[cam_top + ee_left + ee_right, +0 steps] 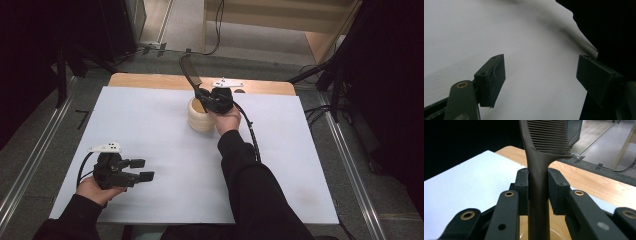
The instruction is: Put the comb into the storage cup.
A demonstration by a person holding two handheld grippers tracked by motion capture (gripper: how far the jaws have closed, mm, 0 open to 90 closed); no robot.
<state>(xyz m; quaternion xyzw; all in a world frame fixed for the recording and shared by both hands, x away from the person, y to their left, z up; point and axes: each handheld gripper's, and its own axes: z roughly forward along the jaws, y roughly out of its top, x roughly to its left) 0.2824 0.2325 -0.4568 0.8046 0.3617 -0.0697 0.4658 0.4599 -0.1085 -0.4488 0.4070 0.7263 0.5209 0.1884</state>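
A dark comb (190,75) stands nearly upright over a cream ribbed cup (200,118) at the middle back of the white table. My right gripper (204,97) is shut on the comb's handle just above the cup's mouth. In the right gripper view the two pads clamp the comb handle (537,192), its teeth (550,136) rise above them, and the cup's cream inside (557,231) lies below. My left gripper (141,170) rests near the table's front left, held by a hand, jaws apart. Its pads (492,77) have nothing between them.
A white sheet (150,135) covers most of the wooden table (150,80), whose bare strip runs along the far edge. A cable (252,135) trails from the right gripper past the dark sleeve (250,185). Floor rails and dark stands flank the table.
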